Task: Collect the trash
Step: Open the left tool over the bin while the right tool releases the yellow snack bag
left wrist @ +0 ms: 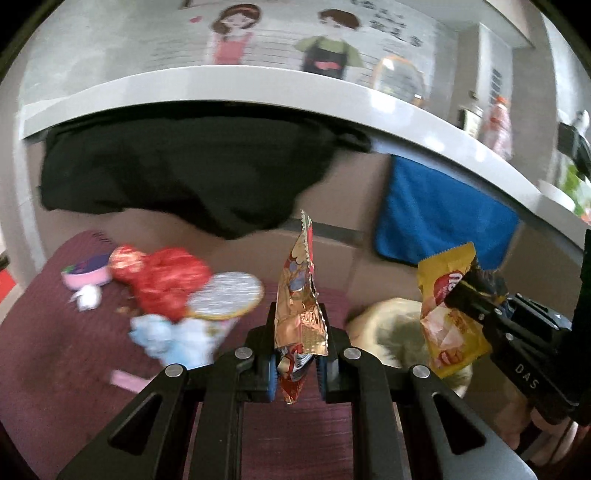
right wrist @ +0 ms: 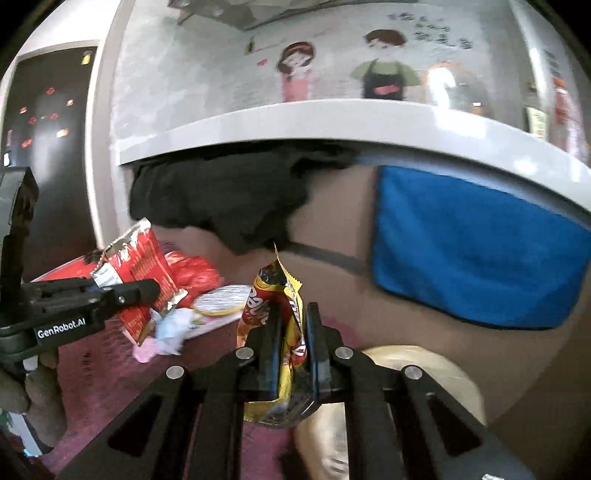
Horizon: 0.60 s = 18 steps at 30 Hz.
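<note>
Both cams ride low on their grippers, looking forward along the fingers, close above the maroon mat (left wrist: 55, 350). Left wrist view: own left gripper (left wrist: 297, 332) bottom centre, facing the white shelf edge (left wrist: 258, 85) and cartoon wall sticker (left wrist: 280, 33); right gripper (left wrist: 469, 291) enters from the right edge. Right wrist view: same heading, sits slightly rightward, left gripper (right wrist: 147, 288) entering from the left edge. Shared: shelf, sticker, black cloth (left wrist: 177, 173), blue towel (left wrist: 443, 218), cardboard box (left wrist: 343, 229), trash pile (left wrist: 173, 288). Fisheye bends the edges of both.

Left gripper (left wrist: 297, 354) and right gripper (right wrist: 293, 354) both clamped, raised side by side.
</note>
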Available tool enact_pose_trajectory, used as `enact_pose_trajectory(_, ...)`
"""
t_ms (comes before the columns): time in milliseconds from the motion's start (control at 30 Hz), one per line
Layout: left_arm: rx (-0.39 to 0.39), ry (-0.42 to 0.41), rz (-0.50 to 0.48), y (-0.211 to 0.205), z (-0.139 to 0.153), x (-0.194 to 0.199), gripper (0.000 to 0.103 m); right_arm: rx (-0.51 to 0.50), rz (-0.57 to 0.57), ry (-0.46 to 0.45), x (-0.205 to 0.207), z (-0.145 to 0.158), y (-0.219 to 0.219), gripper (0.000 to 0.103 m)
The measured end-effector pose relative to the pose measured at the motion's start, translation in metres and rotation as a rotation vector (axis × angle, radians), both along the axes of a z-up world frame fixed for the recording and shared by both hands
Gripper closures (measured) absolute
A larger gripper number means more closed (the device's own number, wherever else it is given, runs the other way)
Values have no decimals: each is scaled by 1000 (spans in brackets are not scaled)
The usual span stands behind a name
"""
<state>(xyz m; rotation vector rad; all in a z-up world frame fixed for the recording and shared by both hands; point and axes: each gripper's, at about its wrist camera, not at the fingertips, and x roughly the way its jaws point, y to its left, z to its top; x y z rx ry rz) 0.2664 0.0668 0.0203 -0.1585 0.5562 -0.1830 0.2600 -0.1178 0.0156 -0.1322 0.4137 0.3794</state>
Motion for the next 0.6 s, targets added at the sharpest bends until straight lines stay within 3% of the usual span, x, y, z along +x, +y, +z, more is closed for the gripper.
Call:
enact_pose_trajectory(367,62,-8,-67,-109,-14,21,87,23,-169,-4,1,-10,-97,92)
enact_pose_trajectory(600,88,-14,-92,-146,-28,28,87,35,-224,9,5,-20,-132,92)
